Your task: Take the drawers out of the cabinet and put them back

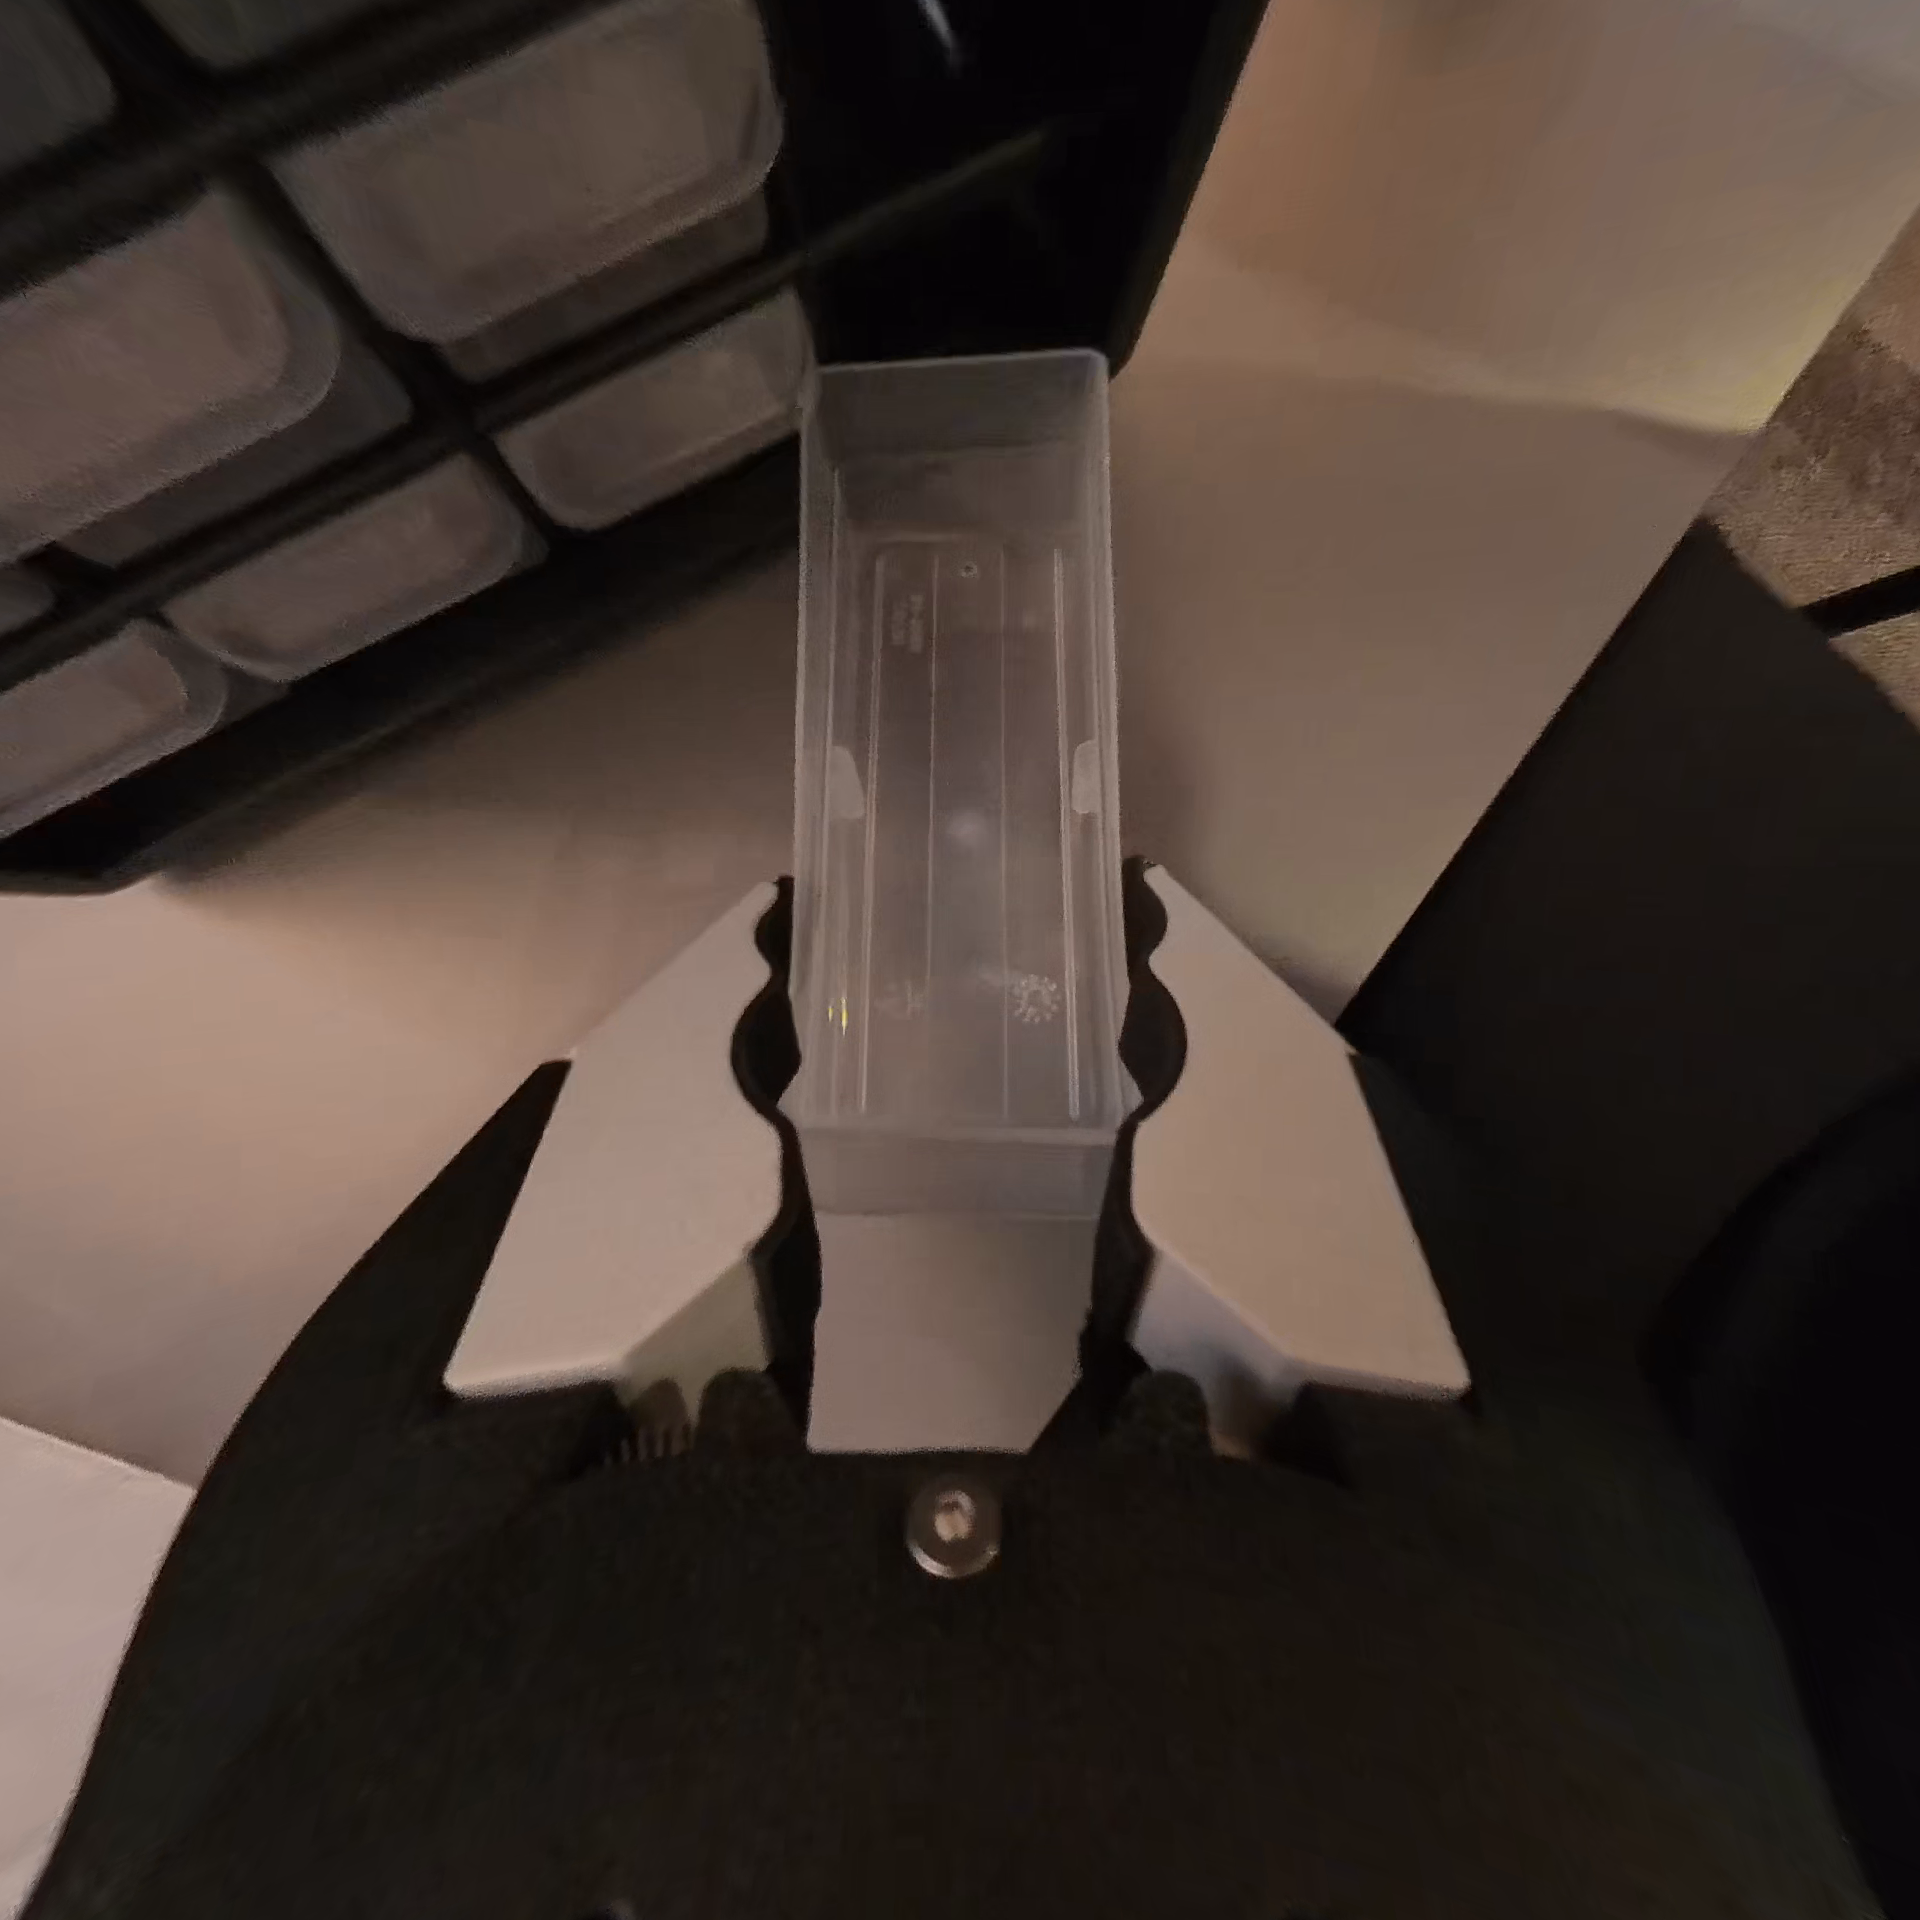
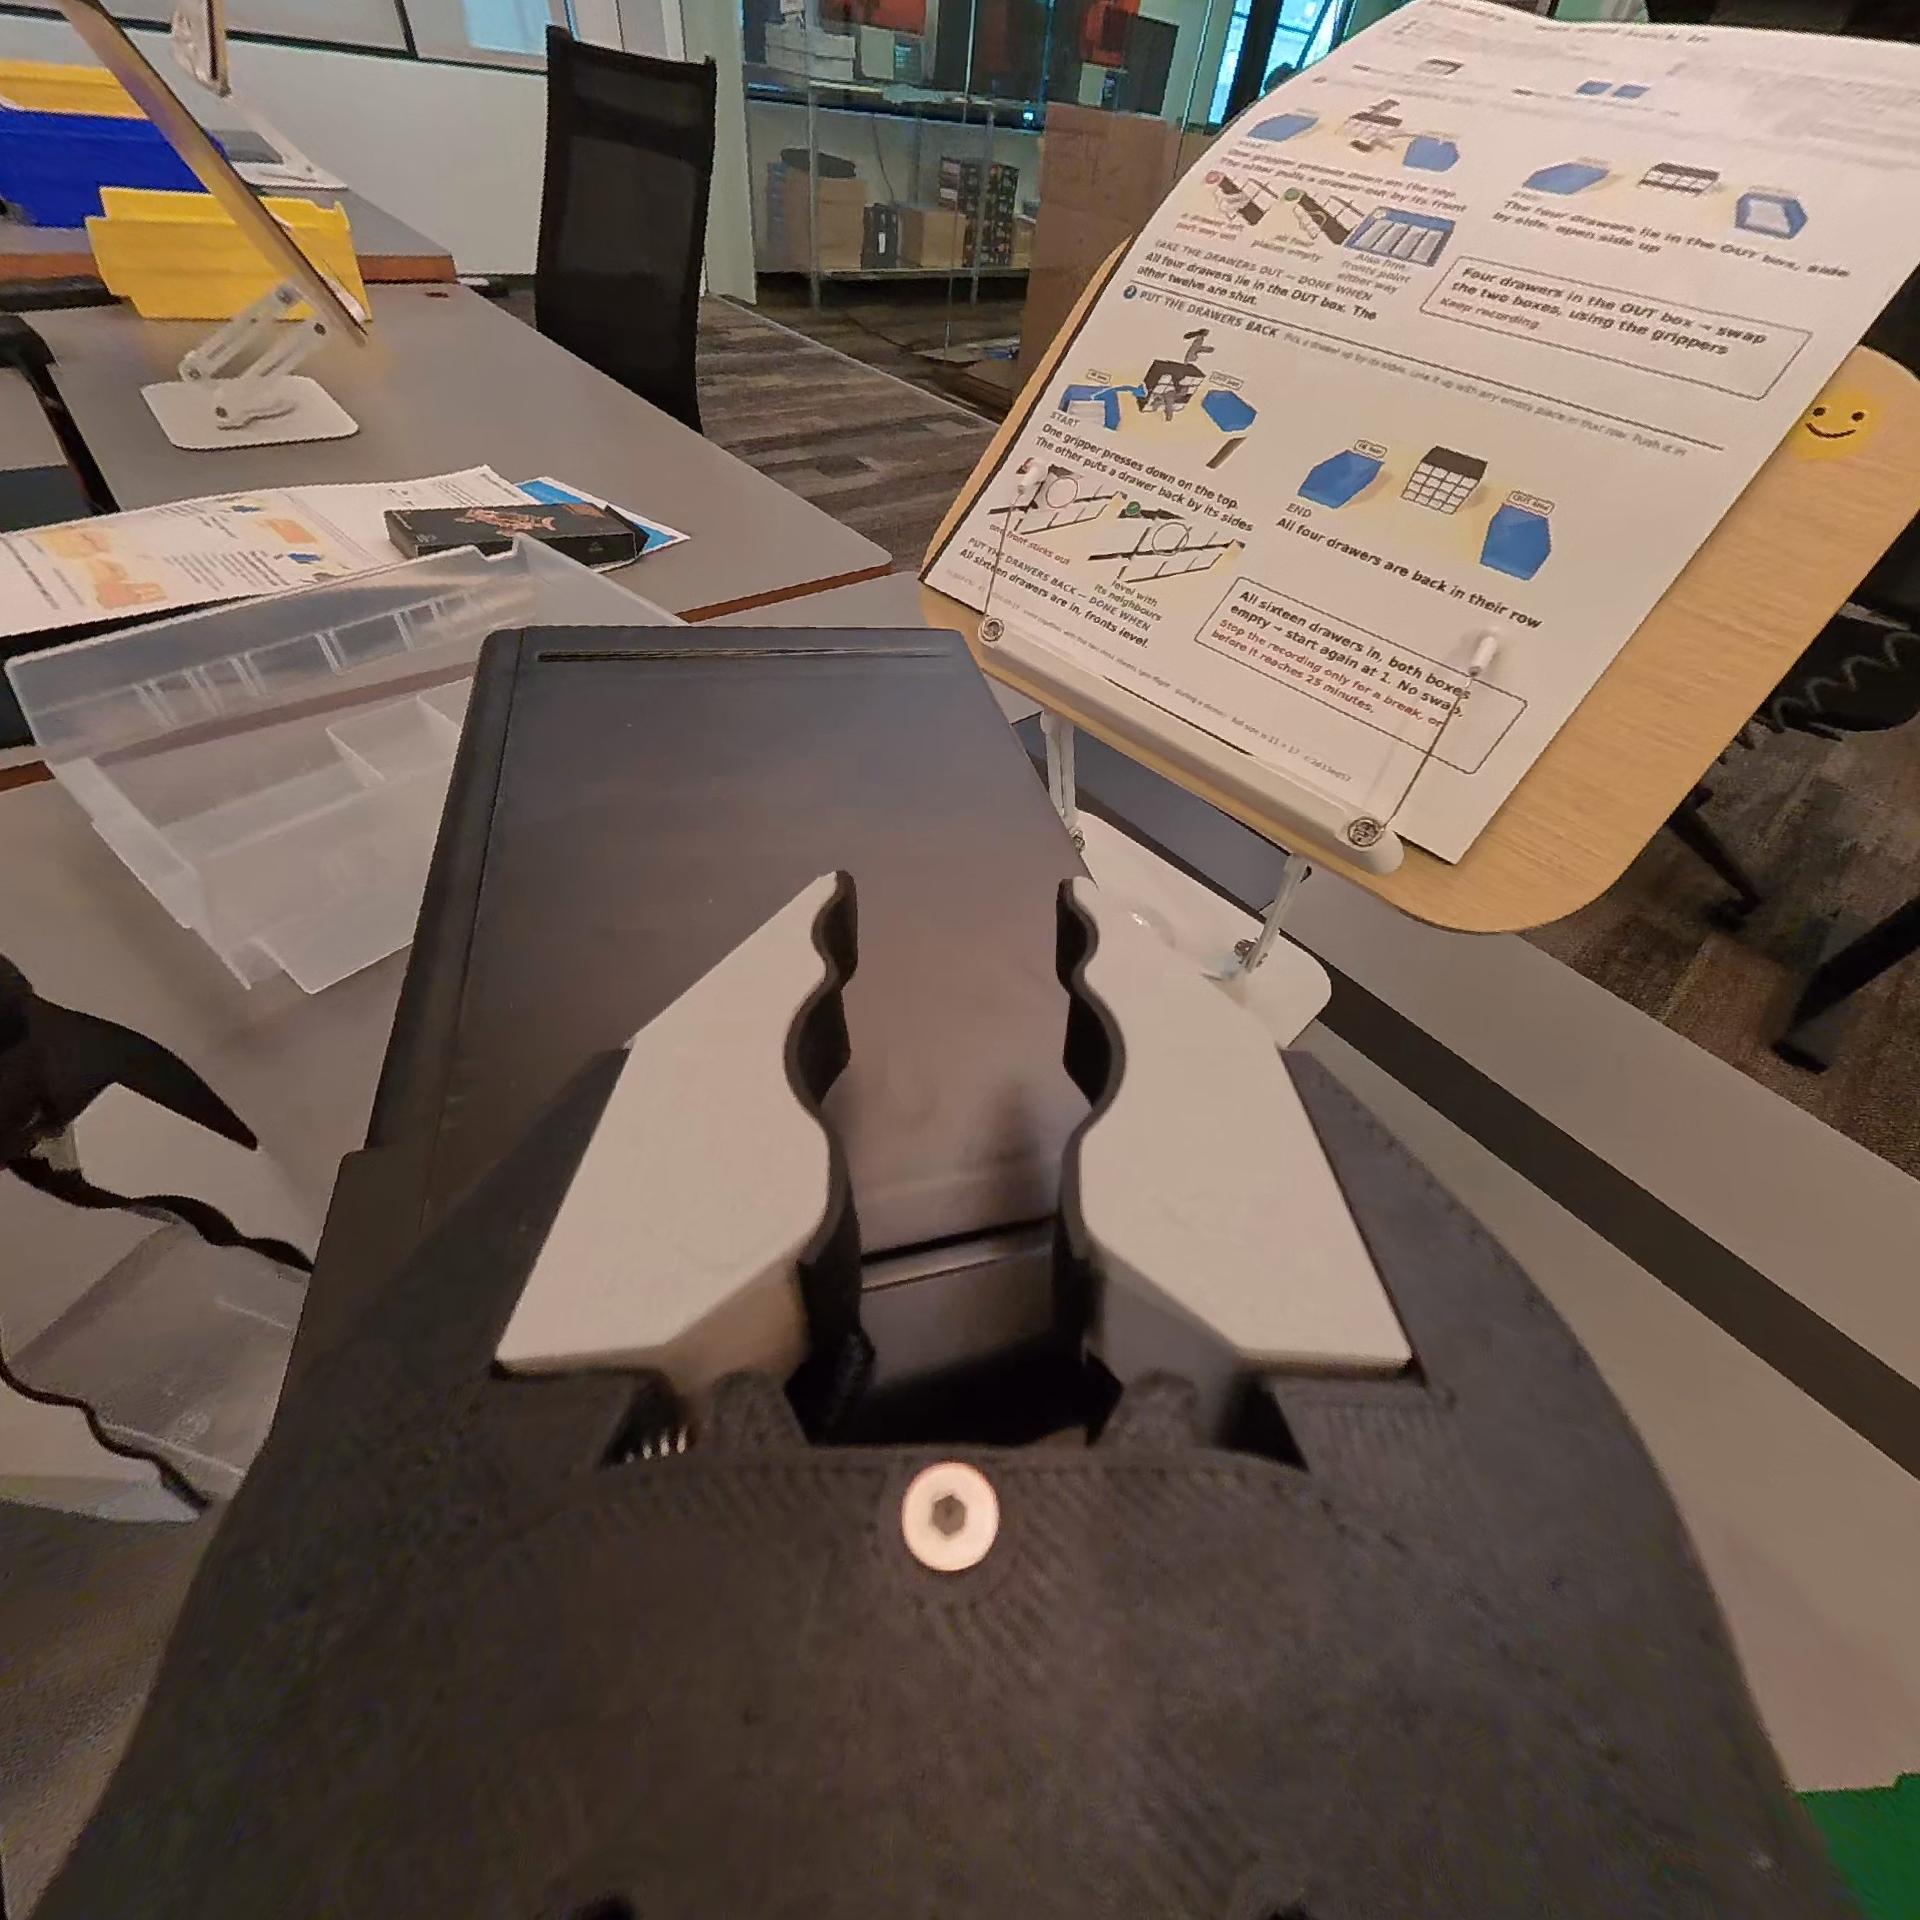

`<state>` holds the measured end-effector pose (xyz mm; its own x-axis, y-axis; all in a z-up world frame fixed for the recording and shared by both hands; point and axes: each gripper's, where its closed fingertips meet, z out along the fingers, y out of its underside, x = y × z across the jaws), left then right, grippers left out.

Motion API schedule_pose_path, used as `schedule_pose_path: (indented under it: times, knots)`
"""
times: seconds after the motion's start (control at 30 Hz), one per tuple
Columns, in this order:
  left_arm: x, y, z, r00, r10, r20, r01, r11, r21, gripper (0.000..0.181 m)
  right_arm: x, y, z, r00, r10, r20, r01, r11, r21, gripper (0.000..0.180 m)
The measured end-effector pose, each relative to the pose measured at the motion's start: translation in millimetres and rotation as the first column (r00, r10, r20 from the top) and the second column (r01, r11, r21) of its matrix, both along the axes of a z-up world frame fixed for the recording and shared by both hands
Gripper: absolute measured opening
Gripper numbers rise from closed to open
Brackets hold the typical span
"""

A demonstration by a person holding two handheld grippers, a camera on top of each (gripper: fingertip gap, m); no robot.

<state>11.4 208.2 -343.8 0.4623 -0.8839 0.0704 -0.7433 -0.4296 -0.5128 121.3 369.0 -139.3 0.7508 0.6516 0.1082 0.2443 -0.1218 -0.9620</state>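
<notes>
In the left wrist view my left gripper (image 1: 958,878) is shut on the sides of a clear, empty plastic drawer (image 1: 956,675). The drawer points away from me, and its far end sits at a dark empty slot (image 1: 935,260) at the right end of the black cabinet (image 1: 457,416). Several frosted drawers (image 1: 520,187) sit shut in the cabinet to the left. In the right wrist view my right gripper (image 2: 956,888) lies over the cabinet's flat black top (image 2: 727,790), its jaws a little apart with nothing between them.
The cabinet stands on a grey table (image 1: 312,1039). A clear plastic box (image 2: 260,769) lies left of the cabinet. An instruction sheet on a wooden stand (image 2: 1403,416) rises to the right. Papers and a small black box (image 2: 509,532) lie behind. A dark object (image 1: 1662,935) is at the right.
</notes>
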Motion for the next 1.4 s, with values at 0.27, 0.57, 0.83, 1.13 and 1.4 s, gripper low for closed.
schedule_pose_path:
  times: [0.27, 0.57, 0.83, 1.13, 1.4]
  knots:
    - [18, 3, 19, 0.998, 0.061, 0.015, -0.061, 0.998, 0.026, 0.059, 3, -1, 1, 1.000, 0.009, -0.011, -0.009, 1.000, 0.009, 0.031]
    - [34, 8, 13, 0.985, 0.151, 0.085, -0.162, 0.978, 0.133, 0.059, -2, -7, 0, 0.999, 0.035, 0.006, -0.035, 0.999, 0.005, 0.028]
    - [54, 10, 5, 0.911, 0.274, 0.309, -0.338, 0.924, 0.176, 0.060, -2, -8, 0, 0.999, 0.038, 0.008, -0.038, 0.999, 0.005, 0.026]
    - [83, -6, 17, 0.861, 0.080, 0.502, -0.128, 0.990, 0.062, 0.111, -1, -8, 1, 0.999, 0.043, 0.001, -0.043, 0.999, 0.008, 0.027]
    - [42, -3, -2, 0.940, -0.060, 0.337, 0.008, 0.988, 0.153, 0.098, -1, -8, 1, 0.999, 0.049, 0.008, -0.049, 0.999, 0.022, 0.024]
